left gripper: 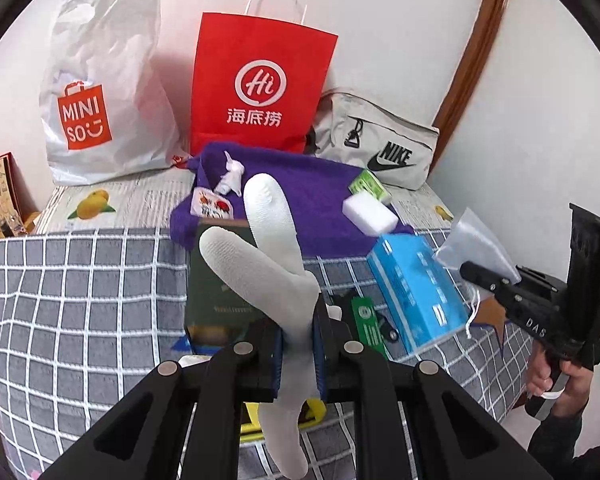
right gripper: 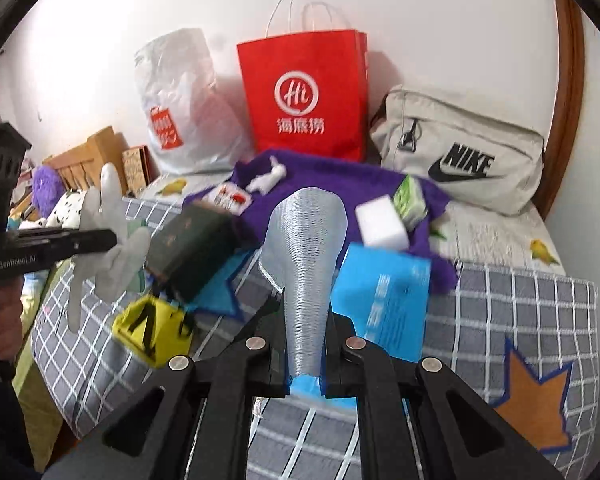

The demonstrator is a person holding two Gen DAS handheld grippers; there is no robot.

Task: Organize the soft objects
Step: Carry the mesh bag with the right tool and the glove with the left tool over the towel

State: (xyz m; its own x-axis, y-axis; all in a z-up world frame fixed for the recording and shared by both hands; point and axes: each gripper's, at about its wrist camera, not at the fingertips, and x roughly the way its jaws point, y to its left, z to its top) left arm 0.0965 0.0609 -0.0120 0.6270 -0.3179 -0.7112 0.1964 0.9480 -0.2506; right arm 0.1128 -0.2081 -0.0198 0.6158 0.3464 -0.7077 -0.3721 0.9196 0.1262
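Your left gripper (left gripper: 296, 344) is clenched on a white glove (left gripper: 260, 240), its fingers fanning out ahead above the bed (left gripper: 80, 280). Your right gripper (right gripper: 305, 364) grasps a grey mesh pouch (right gripper: 306, 248), jutting forward above the blue box (right gripper: 384, 292).

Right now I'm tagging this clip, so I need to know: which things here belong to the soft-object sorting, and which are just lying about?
In the job:
- white glove, clamped in the left gripper
- grey mesh pouch, clamped in the right gripper
- purple cloth

Lying about:
- blue box
- dark green box
- white sponge block
- red paper bag
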